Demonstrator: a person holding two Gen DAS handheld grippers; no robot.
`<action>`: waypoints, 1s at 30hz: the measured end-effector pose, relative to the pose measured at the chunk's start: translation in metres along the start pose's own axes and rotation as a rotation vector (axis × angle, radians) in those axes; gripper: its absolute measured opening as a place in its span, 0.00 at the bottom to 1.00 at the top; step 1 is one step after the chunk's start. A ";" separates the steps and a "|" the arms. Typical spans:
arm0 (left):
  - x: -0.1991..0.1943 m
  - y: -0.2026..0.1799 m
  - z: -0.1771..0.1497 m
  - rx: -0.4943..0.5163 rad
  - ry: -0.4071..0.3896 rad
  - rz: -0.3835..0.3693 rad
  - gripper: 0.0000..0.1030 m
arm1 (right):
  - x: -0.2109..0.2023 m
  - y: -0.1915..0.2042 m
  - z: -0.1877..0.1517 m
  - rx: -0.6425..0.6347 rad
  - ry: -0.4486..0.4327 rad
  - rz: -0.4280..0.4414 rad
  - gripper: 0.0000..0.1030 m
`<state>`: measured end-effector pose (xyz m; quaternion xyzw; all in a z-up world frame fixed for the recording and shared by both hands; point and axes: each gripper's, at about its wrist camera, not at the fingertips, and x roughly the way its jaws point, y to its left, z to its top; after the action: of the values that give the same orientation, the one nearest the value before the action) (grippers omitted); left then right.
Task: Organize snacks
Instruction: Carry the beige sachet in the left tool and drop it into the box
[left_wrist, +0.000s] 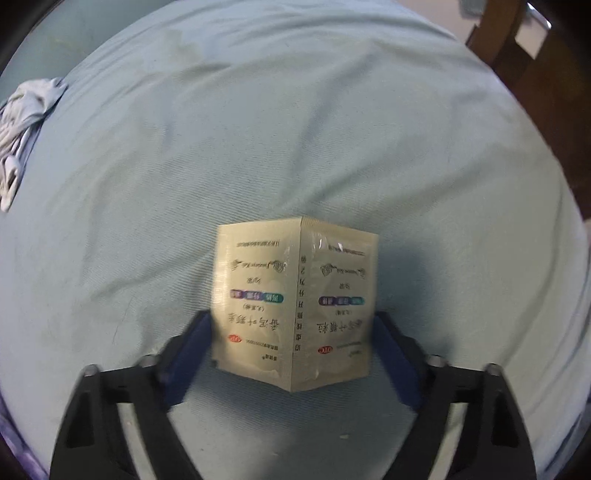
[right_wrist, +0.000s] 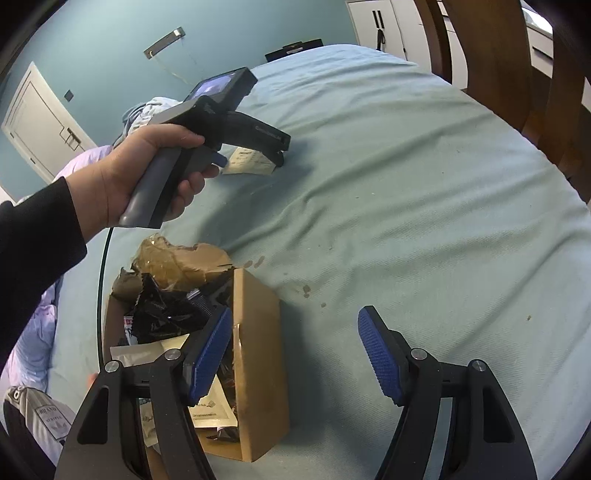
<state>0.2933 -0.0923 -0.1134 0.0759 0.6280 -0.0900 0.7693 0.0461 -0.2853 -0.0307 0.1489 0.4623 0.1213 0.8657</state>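
1. Left wrist view: the left gripper (left_wrist: 293, 334) was closed on a pair of joined beige sachets (left_wrist: 295, 302), folded along the middle seam so the crease pointed toward the camera. One blue pad pressed on each outer edge, and the print read upside down. The sachets were held over a pale blue bedsheet (left_wrist: 295, 129). A crumpled pale cloth (left_wrist: 26, 122) lay at the far left edge of the sheet.

2. Right wrist view: the right gripper (right_wrist: 295, 354) stood wide open with nothing between its blue pads (right_wrist: 380, 354). Just below its left finger sat an open cardboard box (right_wrist: 258, 332) holding black wrappers and beige sachets. Farther off, the person's left hand (right_wrist: 147, 173) gripped the handle of the other gripper, whose tip held the sachets just above the sheet, well apart from the box.
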 end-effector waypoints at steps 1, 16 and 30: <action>-0.004 0.002 -0.002 -0.014 -0.005 -0.006 0.47 | 0.001 -0.001 0.001 0.000 0.000 -0.004 0.68; -0.134 0.012 -0.114 0.088 -0.122 0.059 0.06 | -0.014 0.006 -0.004 -0.014 -0.055 -0.069 0.68; -0.173 -0.010 -0.263 0.181 -0.135 -0.065 0.12 | -0.036 0.022 -0.020 -0.023 -0.113 -0.143 0.68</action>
<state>0.0066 -0.0344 0.0036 0.1186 0.5663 -0.1762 0.7964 0.0078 -0.2749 -0.0058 0.1122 0.4206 0.0561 0.8985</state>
